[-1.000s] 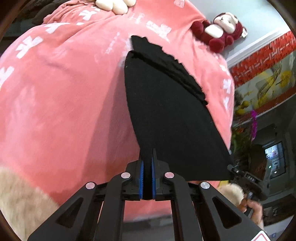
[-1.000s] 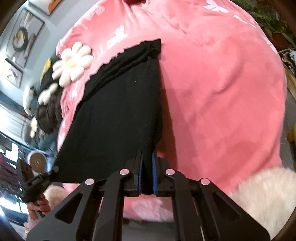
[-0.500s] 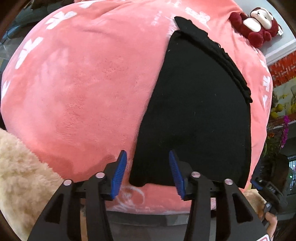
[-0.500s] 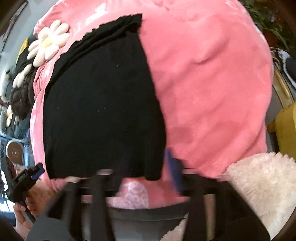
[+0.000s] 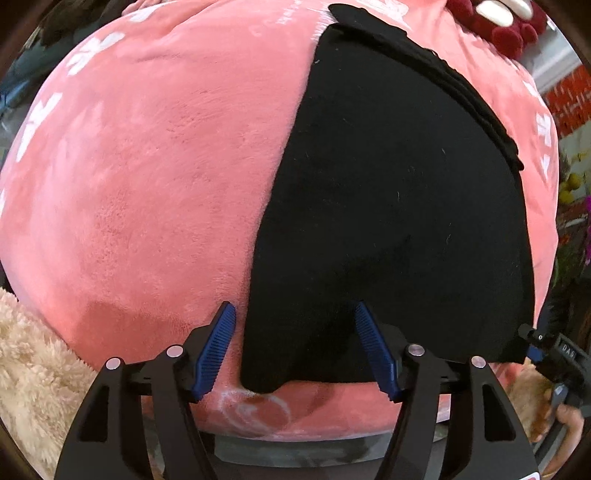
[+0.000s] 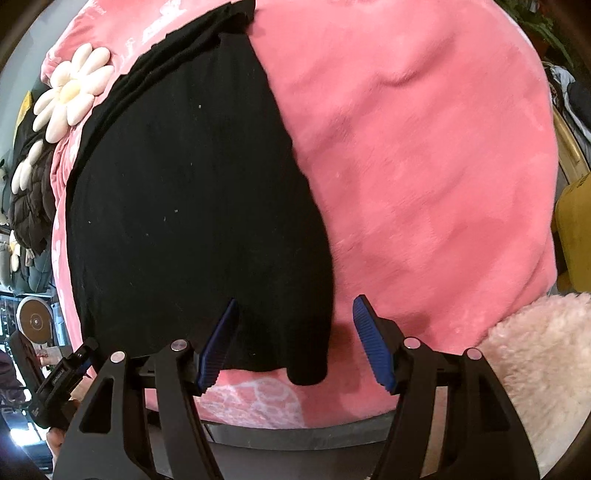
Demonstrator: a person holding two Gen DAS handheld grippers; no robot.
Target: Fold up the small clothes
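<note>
Garment point(image 5: 388, 206), black, lies flat on pink blanket point(image 5: 147, 177), near hem draped over the edge at 6 o'clock. Left gripper point(image 5: 291, 347) and right gripper point(image 6: 295, 343) gape, holding nothing. Judgement: 1 fold laid; next needs fresh corner grips.

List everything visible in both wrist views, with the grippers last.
garment: one, black, spread flat on the blanket, near corners between each gripper's open fingers
blanket: one, pink with white prints, under the garment
flower cushion: one, white with yellow centre, far left in the right view
plush toy: one, dark red and white, top right in the left view
fluffy throw: one, cream, at the blanket's near edge
left hand-held gripper: black, blue pads, open
right hand-held gripper: black, blue pads, open
</note>
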